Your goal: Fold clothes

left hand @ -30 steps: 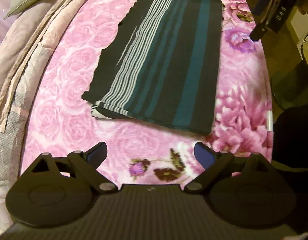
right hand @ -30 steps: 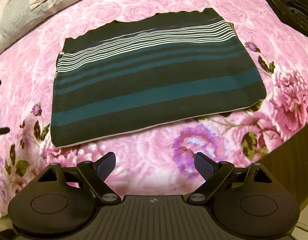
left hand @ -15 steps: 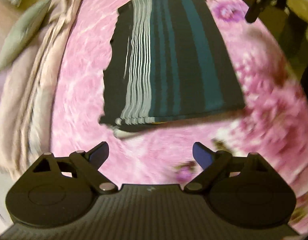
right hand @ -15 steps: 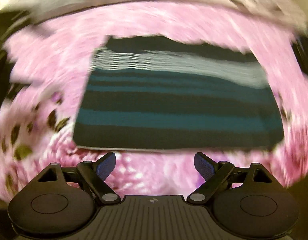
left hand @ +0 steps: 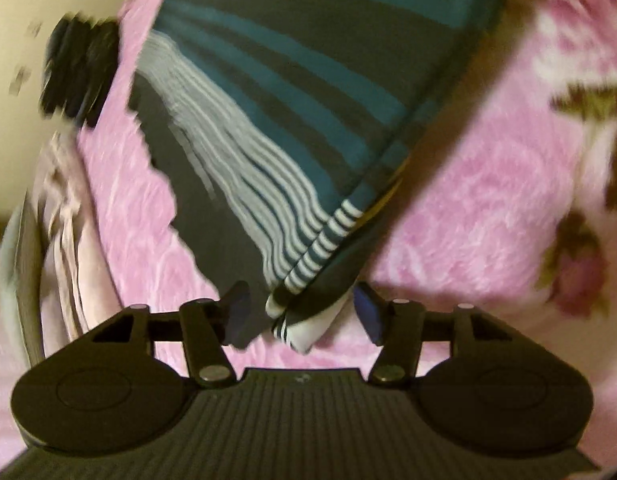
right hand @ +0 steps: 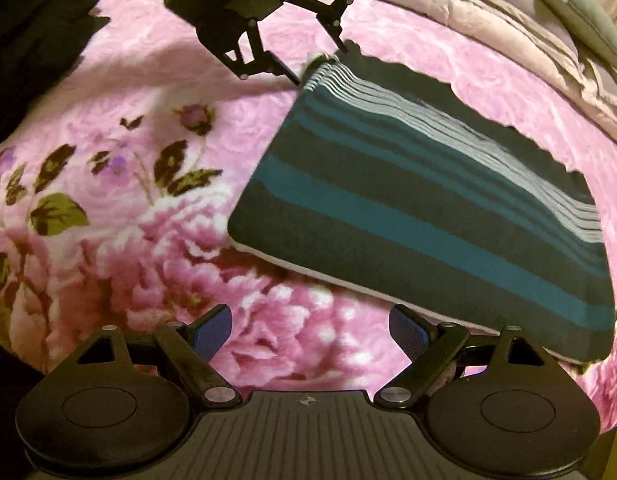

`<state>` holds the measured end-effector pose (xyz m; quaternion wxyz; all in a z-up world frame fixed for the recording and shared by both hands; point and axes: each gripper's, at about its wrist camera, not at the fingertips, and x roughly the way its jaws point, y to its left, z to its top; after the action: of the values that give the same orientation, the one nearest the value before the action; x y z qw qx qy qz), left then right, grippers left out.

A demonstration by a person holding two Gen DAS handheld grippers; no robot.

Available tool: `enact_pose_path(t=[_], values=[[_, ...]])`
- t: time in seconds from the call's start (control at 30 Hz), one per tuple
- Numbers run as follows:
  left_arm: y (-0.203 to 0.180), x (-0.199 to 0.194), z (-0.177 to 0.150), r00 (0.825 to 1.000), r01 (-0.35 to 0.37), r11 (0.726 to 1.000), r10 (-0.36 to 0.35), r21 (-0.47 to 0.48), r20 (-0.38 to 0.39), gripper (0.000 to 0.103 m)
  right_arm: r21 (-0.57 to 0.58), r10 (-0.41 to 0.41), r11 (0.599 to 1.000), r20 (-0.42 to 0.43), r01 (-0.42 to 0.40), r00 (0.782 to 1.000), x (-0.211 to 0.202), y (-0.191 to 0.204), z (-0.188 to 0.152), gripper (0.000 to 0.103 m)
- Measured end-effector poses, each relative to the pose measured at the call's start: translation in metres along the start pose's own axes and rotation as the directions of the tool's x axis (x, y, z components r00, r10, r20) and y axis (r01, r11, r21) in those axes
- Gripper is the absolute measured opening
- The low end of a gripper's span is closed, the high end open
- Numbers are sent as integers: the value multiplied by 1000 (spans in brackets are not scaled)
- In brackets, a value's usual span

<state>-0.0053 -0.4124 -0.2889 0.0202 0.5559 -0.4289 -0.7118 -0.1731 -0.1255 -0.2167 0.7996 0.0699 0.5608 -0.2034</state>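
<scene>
Left gripper (left hand: 298, 314): jaws closing around corner of folded striped garment (left hand: 300, 120) | right gripper (right hand: 310, 330): jaws wide, nothing between, garment edge just beyond right finger | pink floral blanket (right hand: 108, 200) beneath

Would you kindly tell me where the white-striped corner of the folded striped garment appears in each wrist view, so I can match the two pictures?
Left wrist view: the white-striped corner sits bottom centre, between the closing jaws of the left hand-held gripper.
Right wrist view: the same corner lies at top centre, with the left hand-held gripper around it.
Shared landmark: the band of thin white stripes running along the garment on the pink floral blanket.
</scene>
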Motion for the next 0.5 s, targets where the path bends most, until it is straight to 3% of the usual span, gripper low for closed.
enact_pose_path(t=[0.2,0.23,0.27,0.3,0.4,0.5], values=[[-1,12,-4,998,0,994,-7,114,60,57,-40,-47,998,19,48,999,13,1,5,89],[1,12,-5,998,17,994,-24,111,60,52,-61,-53,997,25,54,998,14,3,6,89],[4,12,-5,997,39,994,-45,101,57,33,-101,-59,993,40,62,997,16,9,7,89],[6,11,-5,997,53,995,-58,86,55,26,-141,-64,987,54,71,996,18,15,8,89],[17,10,-5,996,65,998,-66,17,56,18,-253,-91,961,98,114,991,26,32,10,89],[30,10,-2,994,91,994,-88,-58,59,17,-349,-145,918,145,187,979,35,48,9,88]])
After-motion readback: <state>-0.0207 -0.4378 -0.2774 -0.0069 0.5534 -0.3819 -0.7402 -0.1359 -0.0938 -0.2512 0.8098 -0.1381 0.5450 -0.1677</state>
